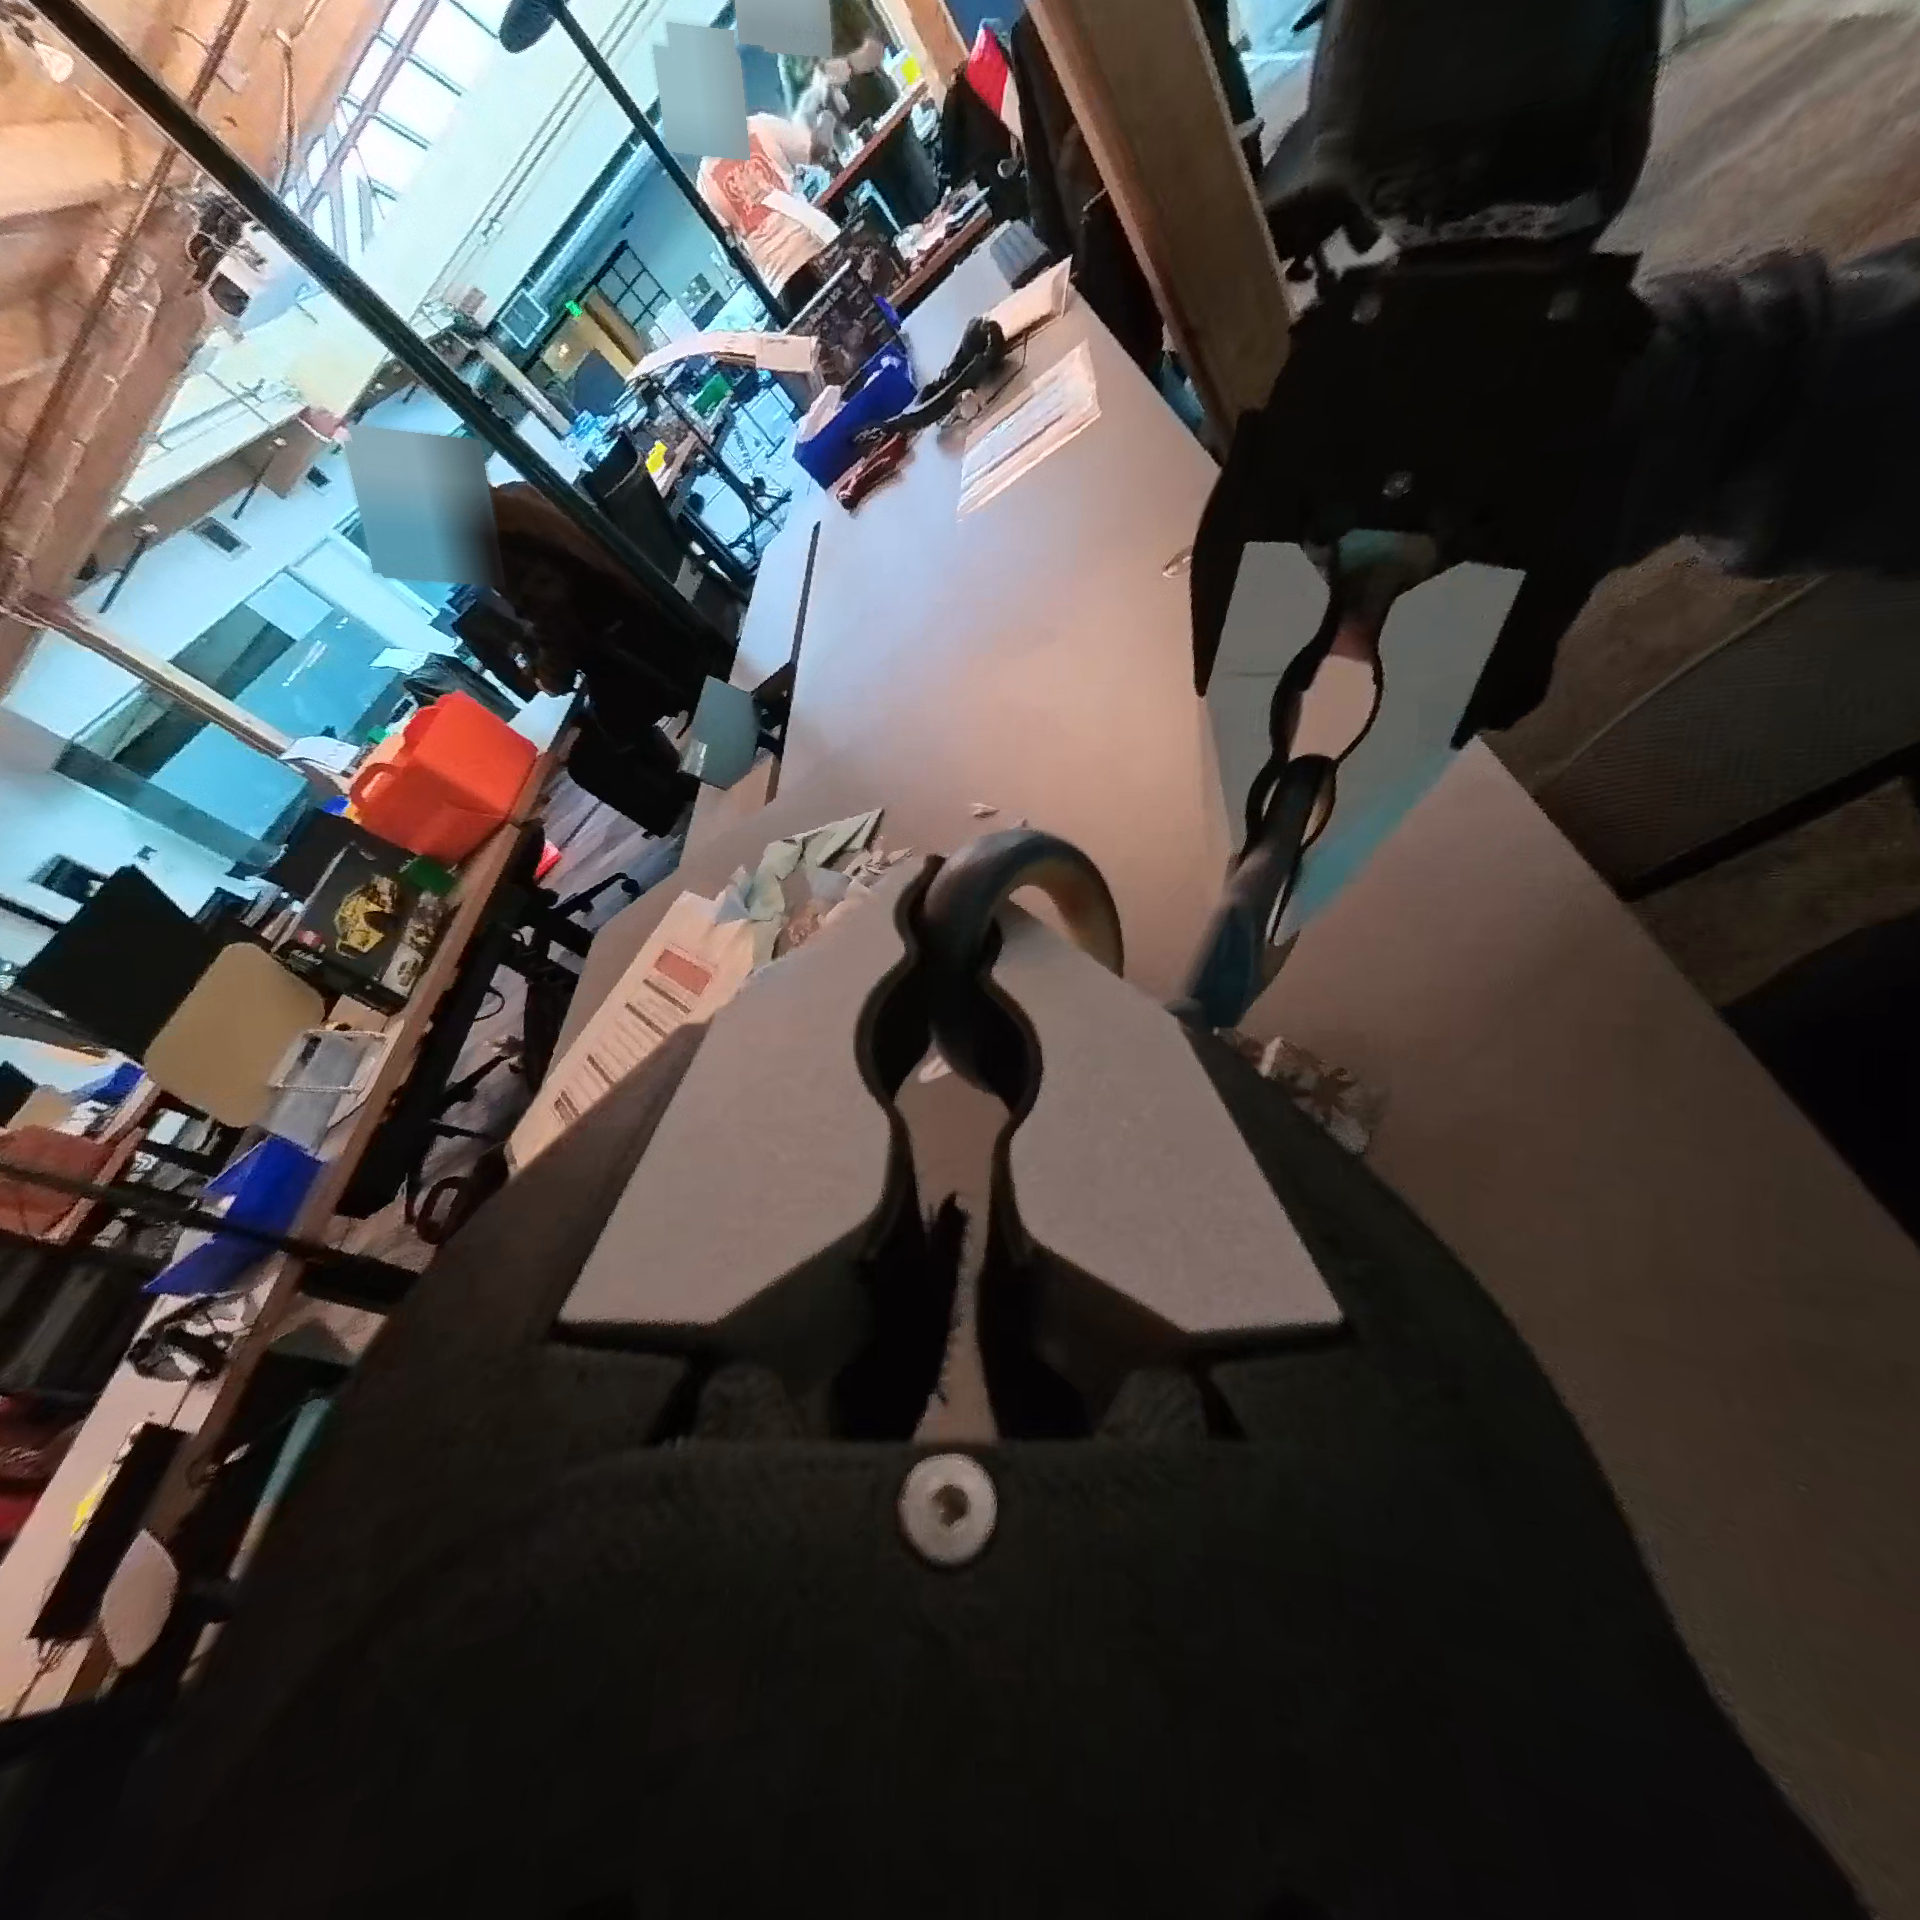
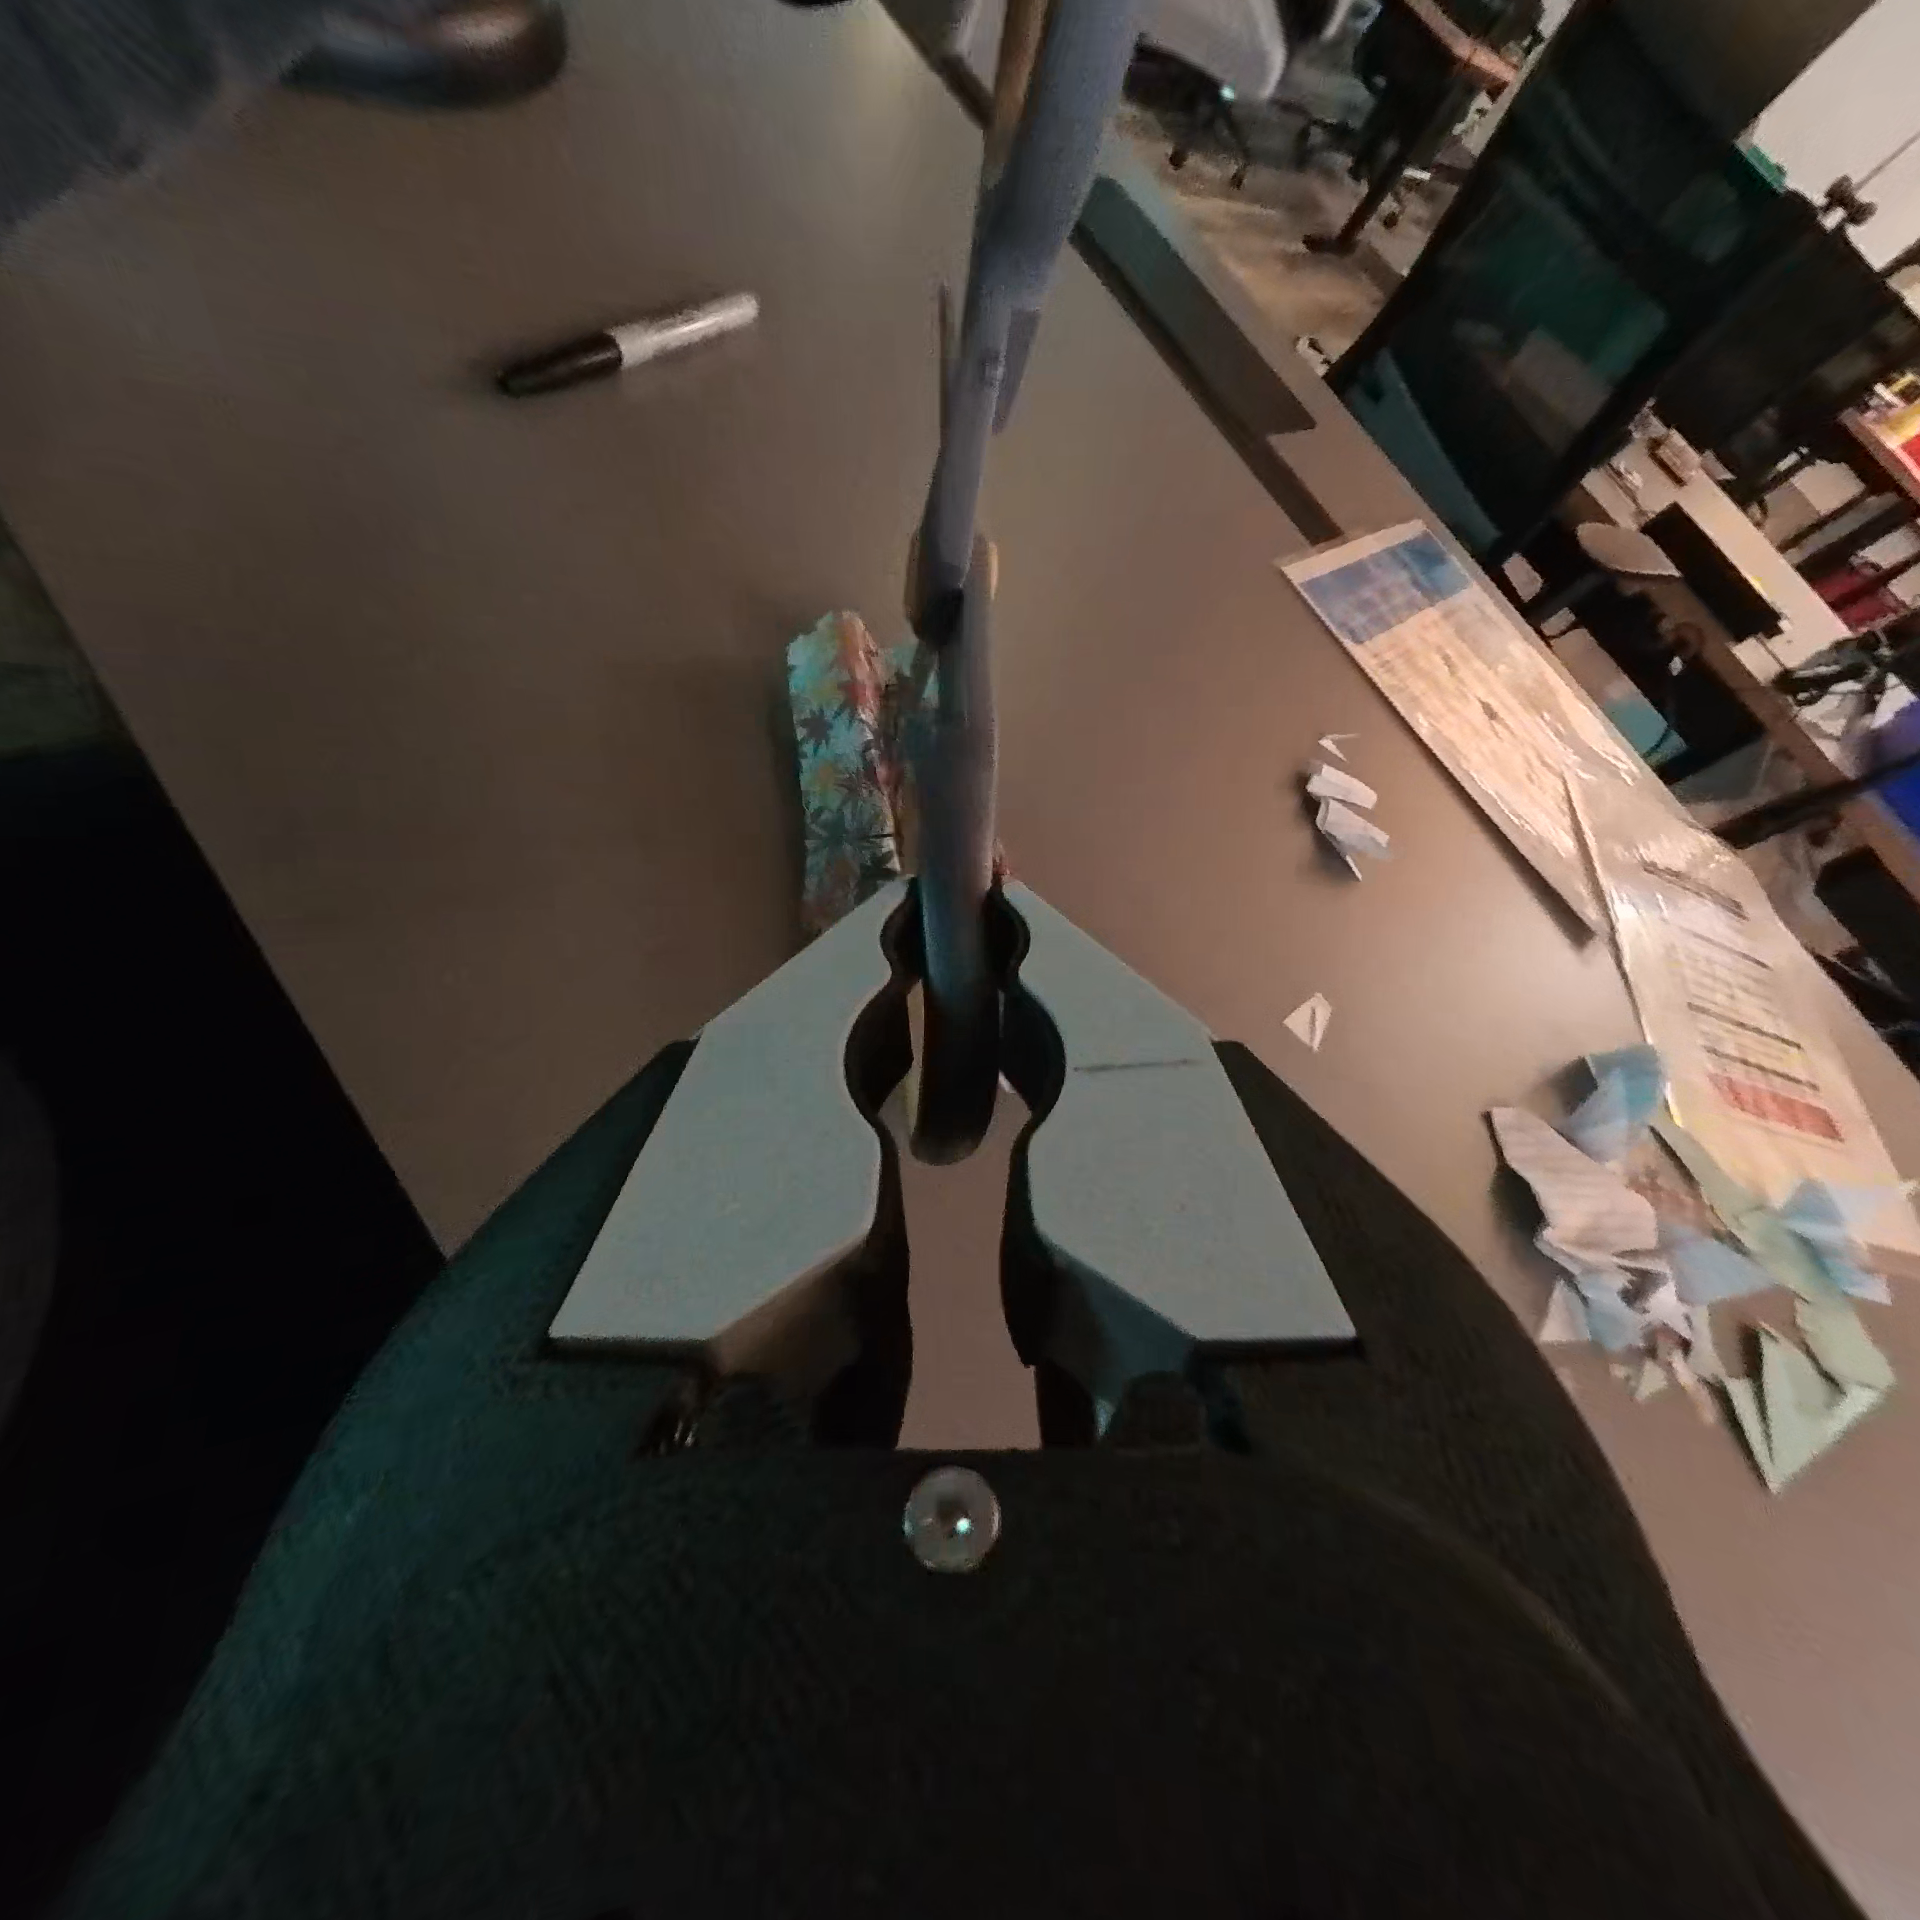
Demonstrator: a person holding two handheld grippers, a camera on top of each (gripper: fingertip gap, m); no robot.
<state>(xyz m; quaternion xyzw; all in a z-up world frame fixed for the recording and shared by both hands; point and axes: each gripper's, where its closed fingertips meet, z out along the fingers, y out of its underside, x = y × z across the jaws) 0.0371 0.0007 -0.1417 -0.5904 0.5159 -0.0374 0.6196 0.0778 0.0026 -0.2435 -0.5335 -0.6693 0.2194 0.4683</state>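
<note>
The left gripper (image 1: 961, 940) is closed on one blue scissors (image 1: 1023, 883) handle loop, tilted above the table (image 1: 1039, 644). The right gripper (image 2: 956, 935) is clamped on the other loop, pads pressing. No writing can be read.

Both views sit just behind their own fingers, looking forward along them. The left wrist view is tilted hard, facing down the long grey bench (image 1: 1039, 582) toward a glass-walled office, with the other hand-held gripper (image 1: 1320, 717) close above the bench at upper right. The right wrist view looks down on that bench (image 2: 416, 644) from near. Both share the paper scraps (image 1: 821, 883) (image 2: 1683, 1247).
</note>
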